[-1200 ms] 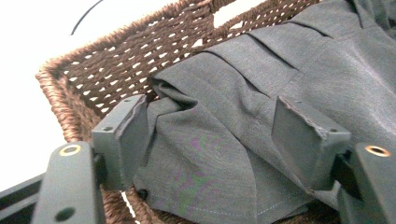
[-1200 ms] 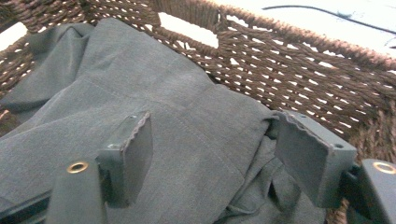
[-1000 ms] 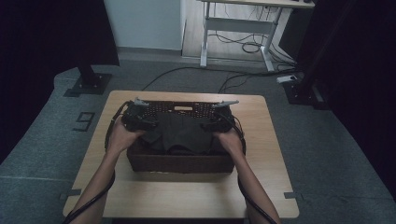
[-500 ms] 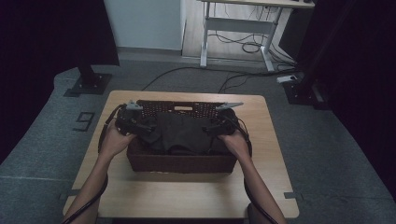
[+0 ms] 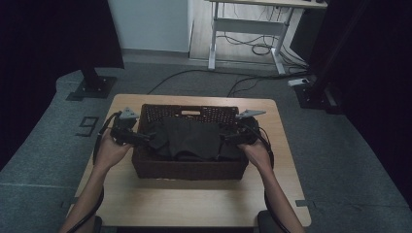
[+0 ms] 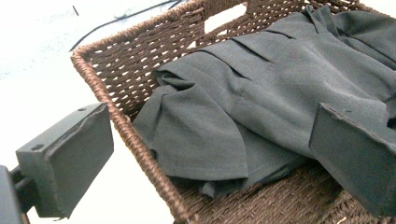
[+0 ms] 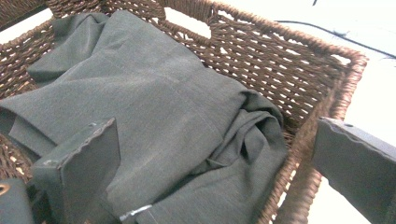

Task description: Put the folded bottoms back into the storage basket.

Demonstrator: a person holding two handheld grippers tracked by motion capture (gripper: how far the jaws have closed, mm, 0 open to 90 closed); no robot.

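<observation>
Dark grey garment (image 5: 187, 138) is lying folded and bunched inside the brown wicker basket (image 5: 187, 170), which is sitting in the middle of the wooden bench (image 5: 194, 204). Left gripper (image 5: 141, 138) is hanging at the basket's left wall and right gripper (image 5: 232, 137) at its right wall, each straddling the rim. In the left gripper view one of its fingers (image 6: 70, 163) is sitting outside the woven rim (image 6: 140, 149) and the other above the cloth (image 6: 261, 102); the right gripper view is showing the same arrangement mirrored, with the fabric (image 7: 154, 116) lying loose under the spread fingers (image 7: 79, 168). Both sets of fingers have just been opening and are now standing released, with nothing pinched between them.

Judging from this, the placing step is finishing: the garment is in the basket and has been let go. The next move probably calls for drawing both grippers clear of the basket without snagging a fold or nudging the wicker wall.
</observation>
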